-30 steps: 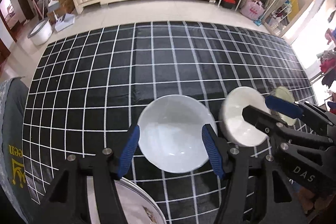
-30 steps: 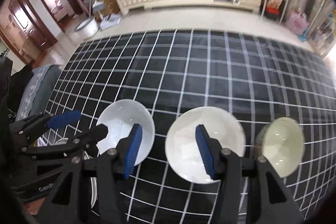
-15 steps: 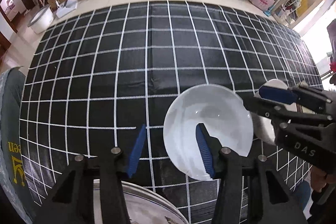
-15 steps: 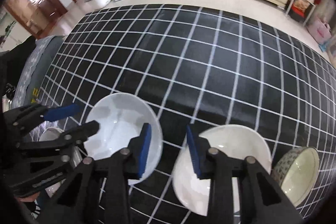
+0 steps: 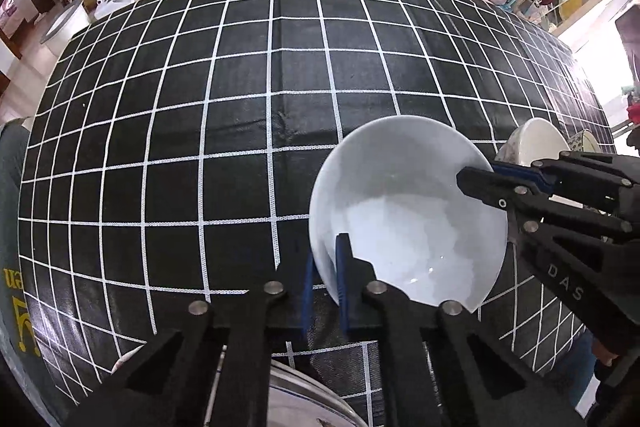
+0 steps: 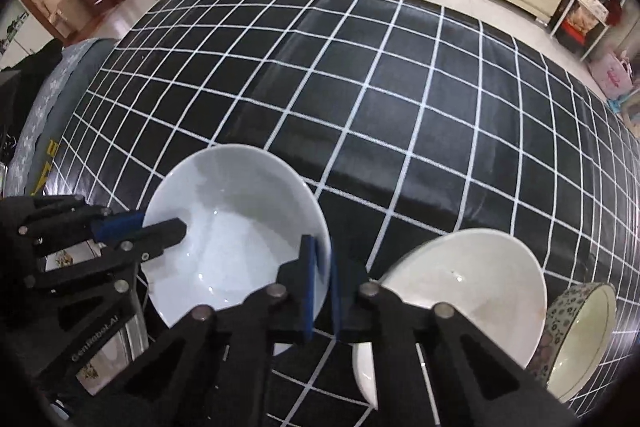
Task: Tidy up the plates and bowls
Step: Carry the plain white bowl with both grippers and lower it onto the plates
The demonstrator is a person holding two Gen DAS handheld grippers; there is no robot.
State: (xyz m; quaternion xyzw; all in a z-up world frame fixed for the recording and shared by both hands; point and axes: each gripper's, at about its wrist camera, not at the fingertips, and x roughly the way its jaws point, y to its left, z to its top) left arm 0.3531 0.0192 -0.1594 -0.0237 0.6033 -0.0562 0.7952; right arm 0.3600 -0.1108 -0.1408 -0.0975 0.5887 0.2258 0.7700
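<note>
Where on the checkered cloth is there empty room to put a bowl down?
The whole far stretch of the black white-gridded tablecloth is bare, from the big white ceramic bowl out to the far edge. The near edge is crowded: the cream bowl, the flower-patterned bowl and a plate sit there.

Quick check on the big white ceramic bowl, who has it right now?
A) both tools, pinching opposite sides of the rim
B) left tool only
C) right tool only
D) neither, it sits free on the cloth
A: the left tool clamps the big white ceramic bowl on its near-left rim, while the right tool clamps the opposite rim.
</note>
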